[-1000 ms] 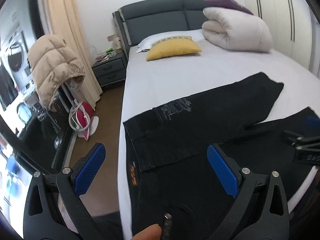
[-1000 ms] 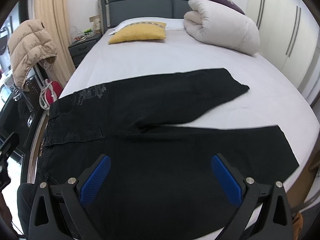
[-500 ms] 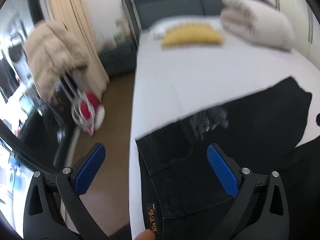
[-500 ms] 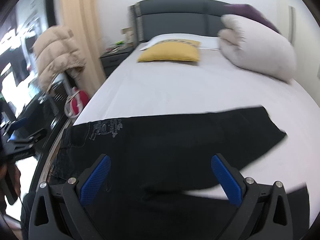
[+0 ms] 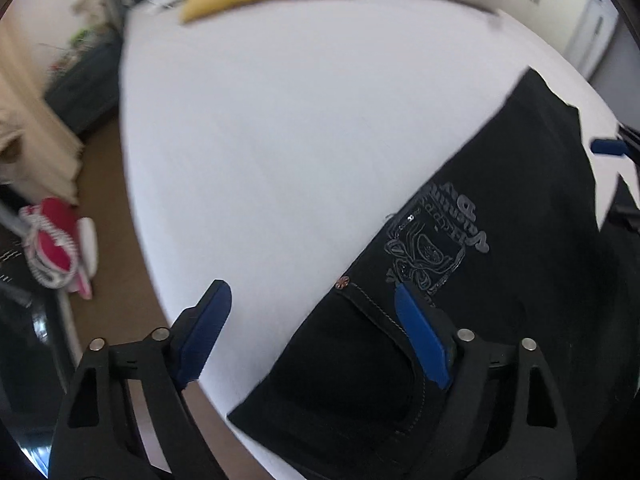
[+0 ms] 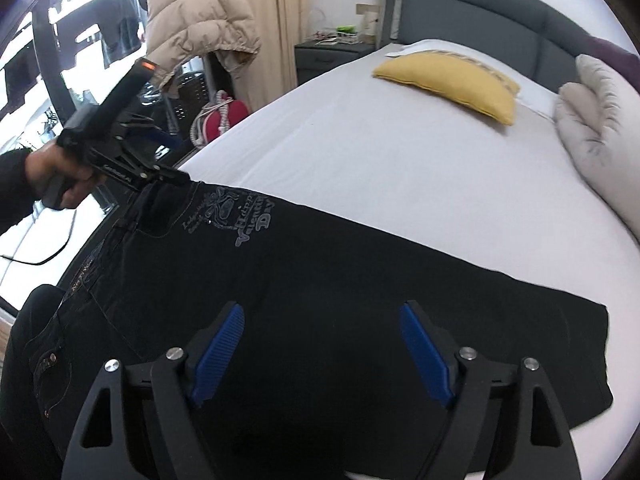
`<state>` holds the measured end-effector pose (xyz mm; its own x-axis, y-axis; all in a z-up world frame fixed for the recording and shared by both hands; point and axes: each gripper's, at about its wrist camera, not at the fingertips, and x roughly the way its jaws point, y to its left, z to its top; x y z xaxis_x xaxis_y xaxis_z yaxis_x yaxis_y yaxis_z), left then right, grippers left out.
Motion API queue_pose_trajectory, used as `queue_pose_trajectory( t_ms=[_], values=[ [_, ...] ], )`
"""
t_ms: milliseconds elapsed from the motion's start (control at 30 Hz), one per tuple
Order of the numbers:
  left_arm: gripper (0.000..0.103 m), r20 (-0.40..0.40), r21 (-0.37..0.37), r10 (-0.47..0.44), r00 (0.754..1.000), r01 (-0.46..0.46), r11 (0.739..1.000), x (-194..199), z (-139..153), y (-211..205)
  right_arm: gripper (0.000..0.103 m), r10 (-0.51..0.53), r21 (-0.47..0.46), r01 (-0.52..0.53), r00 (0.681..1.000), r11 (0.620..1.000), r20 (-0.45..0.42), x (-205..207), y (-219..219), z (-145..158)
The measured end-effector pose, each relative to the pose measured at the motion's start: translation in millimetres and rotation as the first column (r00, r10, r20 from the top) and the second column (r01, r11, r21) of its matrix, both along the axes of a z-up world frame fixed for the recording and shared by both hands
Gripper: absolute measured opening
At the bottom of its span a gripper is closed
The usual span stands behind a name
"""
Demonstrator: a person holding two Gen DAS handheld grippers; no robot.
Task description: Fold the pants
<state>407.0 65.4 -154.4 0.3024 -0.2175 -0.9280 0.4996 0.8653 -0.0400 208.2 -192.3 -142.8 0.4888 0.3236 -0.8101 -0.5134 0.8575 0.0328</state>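
Note:
Black pants (image 6: pixel 360 280) lie flat across the near part of the white bed (image 6: pixel 400 160), waist to the left, with a grey print (image 5: pixel 440 248) near the pocket. My left gripper (image 5: pixel 310 312) points steeply down over the waist's far corner at the bed's left edge. Its jaws are closing, with the pants' edge between them and the pads apart from the cloth. In the right wrist view a hand holds that left gripper (image 6: pixel 172 176) at the waistband. My right gripper (image 6: pixel 320 320) hovers over the upper leg, its jaws closing with black cloth below them and nothing pinched.
A yellow pillow (image 6: pixel 448 84) and a rolled white duvet (image 6: pixel 600 128) lie near the dark headboard (image 6: pixel 480 12). Left of the bed are a nightstand (image 6: pixel 332 56), a beige puffer jacket (image 6: pixel 200 24) and a red-and-white item (image 5: pixel 56 248) on the brown floor.
The left gripper swung left and down to the far waist corner. The right gripper shifted onto the upper leg and rolled. Both pairs of jaws have narrowed somewhat.

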Motion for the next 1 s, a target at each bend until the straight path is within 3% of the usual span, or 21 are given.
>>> queue_pose_trajectory(
  t_ms=[133,267,467,500,533,567,600,700,867,1000],
  values=[
    [0.079,-0.097,-0.002,-0.097,0.990,0.097,0.995,20.0,-25.1,-10.6,0.077,0.044,0.024,-0.043,0.999,0.999,-0.030,15.6,5.0,-7.8],
    [0.077,-0.166,0.017,-0.130,0.977,0.135,0.991,33.3,-45.9,-14.6,0.063,0.088,0.008,-0.088,0.994,0.996,-0.057,31.6,14.3,-17.9],
    [0.053,-0.231,-0.024,-0.105,0.967,0.102,0.995,59.4,-47.5,-2.9,0.055,0.176,-0.015,-0.178,0.981,0.984,-0.086,51.5,28.3,-24.3],
    [0.043,-0.241,-0.023,-0.113,0.964,0.111,0.994,61.8,-47.3,-4.3,0.055,0.183,-0.017,-0.185,0.979,0.983,-0.091,55.4,31.6,-24.5],
    [0.027,-0.247,-0.023,-0.123,0.961,0.121,0.992,63.7,-46.4,-6.1,0.055,0.191,-0.020,-0.194,0.976,0.981,-0.101,61.0,34.7,-24.9],
    [0.020,-0.257,-0.029,-0.131,0.957,0.128,0.991,65.3,-45.0,-9.8,0.055,0.197,-0.024,-0.201,0.974,0.979,-0.108,66.5,37.5,-24.6],
    [0.014,-0.246,-0.014,-0.148,0.958,0.149,0.989,62.4,-41.0,-14.6,0.055,0.204,-0.029,-0.208,0.972,0.978,-0.113,72.2,40.4,-23.8],
    [0.011,-0.150,0.048,-0.166,0.975,0.175,0.983,47.6,-29.9,-23.8,0.055,0.227,-0.043,-0.234,0.966,0.971,-0.125,85.1,49.2,-23.0],
    [0.011,0.020,0.010,-0.151,0.988,0.151,0.988,10.9,-0.7,-14.7,0.055,0.293,-0.108,-0.313,0.941,0.944,-0.168,103.2,67.4,-31.3],
    [0.011,0.115,0.022,-0.163,0.980,0.161,0.987,-11.6,20.1,-7.7,0.055,0.338,-0.180,-0.371,0.922,0.911,-0.191,112.1,83.5,-40.3]
  ],
)
